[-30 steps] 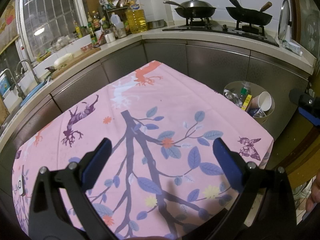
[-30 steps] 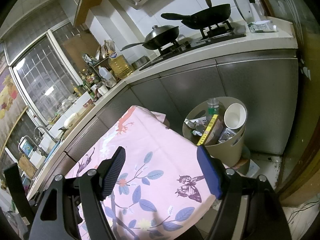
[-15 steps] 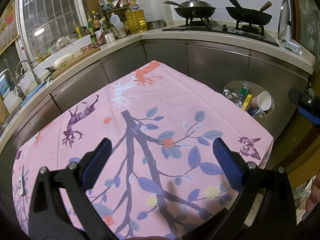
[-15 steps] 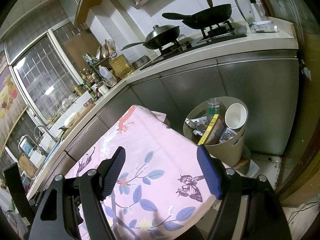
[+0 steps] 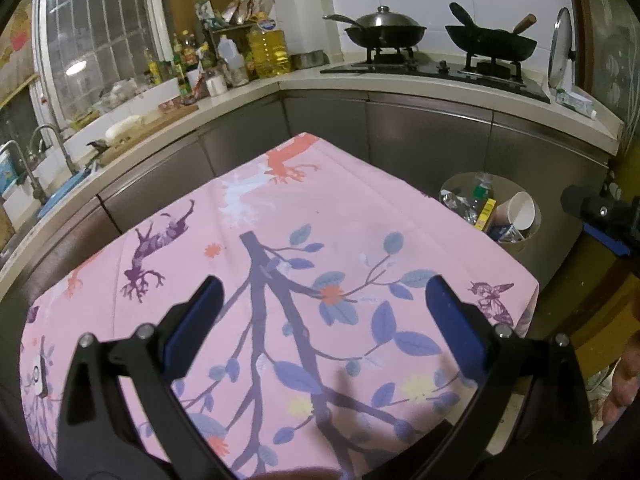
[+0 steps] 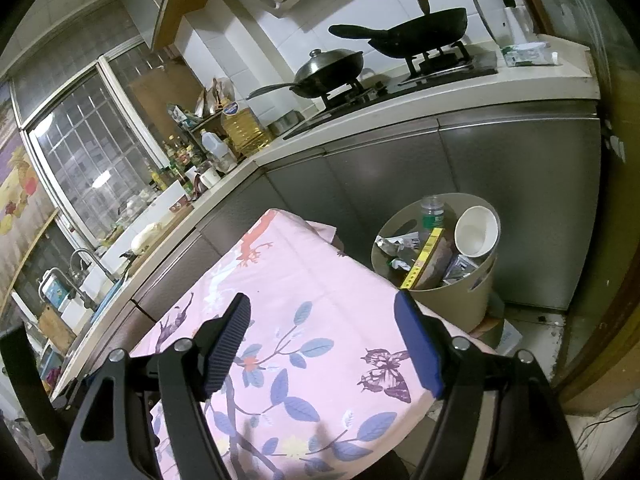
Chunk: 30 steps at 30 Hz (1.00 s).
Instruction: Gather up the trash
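A beige trash bin (image 6: pixel 452 300) stands on the floor past the table's far right corner, also in the left wrist view (image 5: pixel 464 176). It holds a white paper cup (image 6: pixel 476 232), a plastic bottle (image 6: pixel 432 212), a yellow box (image 6: pixel 424 256) and crumpled wrappers. My left gripper (image 5: pixel 324 286) hovers open over the pink floral tablecloth (image 5: pixel 320 208) with nothing between its fingers. My right gripper (image 6: pixel 322 299) hangs over the cloth's right corner (image 6: pixel 300 264), short of the bin; its jaws are opening and nothing is between them.
Steel cabinets and a counter wrap the table's far sides, with two woks (image 6: pixel 332 68) on the stove, oil bottles (image 5: pixel 268 52) and a sink (image 5: pixel 48 184). A small white object (image 5: pixel 39 376) lies at the cloth's left edge. A person's hand (image 5: pixel 624 384) shows at the right.
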Motion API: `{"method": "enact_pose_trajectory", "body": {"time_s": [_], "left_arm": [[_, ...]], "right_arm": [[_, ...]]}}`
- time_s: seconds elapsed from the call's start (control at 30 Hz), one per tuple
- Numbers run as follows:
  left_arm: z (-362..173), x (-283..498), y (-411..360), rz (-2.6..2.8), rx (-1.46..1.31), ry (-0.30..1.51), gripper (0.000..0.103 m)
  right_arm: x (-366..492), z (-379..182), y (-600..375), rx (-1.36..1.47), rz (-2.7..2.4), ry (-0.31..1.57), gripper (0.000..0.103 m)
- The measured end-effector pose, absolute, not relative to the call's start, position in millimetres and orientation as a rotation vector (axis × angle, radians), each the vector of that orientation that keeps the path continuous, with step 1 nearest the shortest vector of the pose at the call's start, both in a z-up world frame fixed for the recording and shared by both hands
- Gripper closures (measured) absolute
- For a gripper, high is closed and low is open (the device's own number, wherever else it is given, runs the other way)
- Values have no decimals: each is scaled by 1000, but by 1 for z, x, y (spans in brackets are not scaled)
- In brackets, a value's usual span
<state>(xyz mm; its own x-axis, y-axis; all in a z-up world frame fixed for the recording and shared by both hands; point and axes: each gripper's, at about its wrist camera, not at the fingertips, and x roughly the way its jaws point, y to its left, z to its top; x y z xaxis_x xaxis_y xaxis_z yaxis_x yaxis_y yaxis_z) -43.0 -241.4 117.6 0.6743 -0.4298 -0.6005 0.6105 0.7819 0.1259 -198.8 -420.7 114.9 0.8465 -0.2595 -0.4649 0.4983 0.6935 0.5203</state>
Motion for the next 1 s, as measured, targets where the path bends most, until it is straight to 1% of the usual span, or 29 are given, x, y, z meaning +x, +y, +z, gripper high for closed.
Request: {"method": "enact_pose_trajectory", "body": {"time_s": [0.2, 0.4, 0.5, 0.63, 0.73, 1.0], "left_arm": [[112, -27, -235, -552, 309, 628, 6], [101, 5, -212, -474, 270, 628, 6], [90, 24, -200, -420, 268, 618, 6], [69, 56, -178, -350, 243, 679, 6], [50, 79, -156, -261, 224, 692, 6], [17, 117, -114, -199, 141, 724, 6]], "right_arm": [[-182, 117, -414, 654, -396, 401, 27], [-135, 109, -392, 544, -339, 469, 27], [-102, 96, -381, 481, -315, 509, 27], [-53, 68, -365, 426, -292, 595, 27], [-20, 48, -345, 323, -289, 647, 27], [42, 18, -314, 177, -287, 746, 27]]}}
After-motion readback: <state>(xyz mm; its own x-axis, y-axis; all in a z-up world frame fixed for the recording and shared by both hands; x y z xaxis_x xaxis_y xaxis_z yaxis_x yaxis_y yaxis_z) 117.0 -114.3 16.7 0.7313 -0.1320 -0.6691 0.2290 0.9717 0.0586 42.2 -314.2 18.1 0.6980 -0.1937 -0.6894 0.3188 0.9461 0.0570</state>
